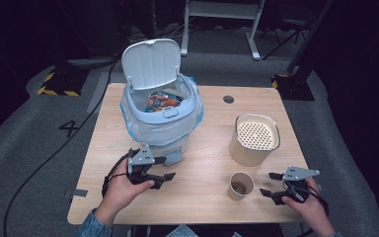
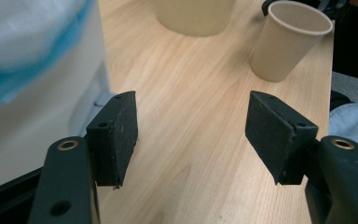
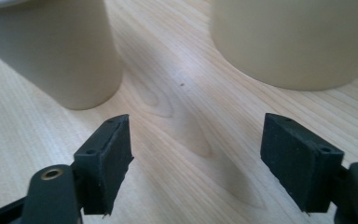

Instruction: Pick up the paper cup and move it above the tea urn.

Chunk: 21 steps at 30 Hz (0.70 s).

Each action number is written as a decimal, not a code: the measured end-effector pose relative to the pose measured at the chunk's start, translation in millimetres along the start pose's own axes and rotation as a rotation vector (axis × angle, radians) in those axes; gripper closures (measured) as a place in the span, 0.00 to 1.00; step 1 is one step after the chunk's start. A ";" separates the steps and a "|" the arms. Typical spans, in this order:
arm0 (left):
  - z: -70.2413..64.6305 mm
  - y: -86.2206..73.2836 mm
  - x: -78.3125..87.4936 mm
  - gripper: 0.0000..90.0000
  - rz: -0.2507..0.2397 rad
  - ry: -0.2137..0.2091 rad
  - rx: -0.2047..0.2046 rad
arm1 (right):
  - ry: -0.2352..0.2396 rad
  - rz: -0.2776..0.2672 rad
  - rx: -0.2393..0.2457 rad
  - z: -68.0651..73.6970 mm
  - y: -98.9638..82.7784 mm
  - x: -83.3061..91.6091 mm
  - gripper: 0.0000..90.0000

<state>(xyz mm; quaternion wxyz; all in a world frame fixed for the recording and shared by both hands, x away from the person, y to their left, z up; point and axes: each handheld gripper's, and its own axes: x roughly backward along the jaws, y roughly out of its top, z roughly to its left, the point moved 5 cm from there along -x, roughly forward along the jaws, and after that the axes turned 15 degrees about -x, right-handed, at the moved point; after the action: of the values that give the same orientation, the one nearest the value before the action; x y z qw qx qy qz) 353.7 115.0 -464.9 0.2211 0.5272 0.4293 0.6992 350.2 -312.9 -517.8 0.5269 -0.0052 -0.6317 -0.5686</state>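
A white lidded bin with a plastic bag liner stands at the table's back left, its lid raised and colourful wrappers inside. My left gripper is open just in front of the bin's base, nothing between its jaws. In the left gripper view the bin is close at the left and my left gripper frames bare wood. A paper cup stands at the front right, left of my open right gripper. The right gripper view has my right gripper facing the cup.
A beige round container with a perforated insert stands behind the cup; it is also in both gripper views. The wooden table has a round hole at the back. Desk legs and a floor cable lie beyond.
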 end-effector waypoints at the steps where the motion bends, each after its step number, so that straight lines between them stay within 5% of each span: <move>1: 0.1 -1.8 -1.7 0.39 0.002 -0.005 0.002 | 0.011 0.001 0.009 2.5 0.5 -1.1 0.25; 21: 0.6 -60.6 -33.3 0.34 0.205 0.012 0.035 | 0.156 -0.054 0.029 47.1 8.3 -13.9 0.18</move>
<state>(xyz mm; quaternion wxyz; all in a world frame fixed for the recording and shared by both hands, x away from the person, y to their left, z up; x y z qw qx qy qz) 357.1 122.2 -533.6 0.1365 0.5681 0.3865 0.7136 330.4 -267.6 -511.7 0.5590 0.0639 -0.5968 -0.5721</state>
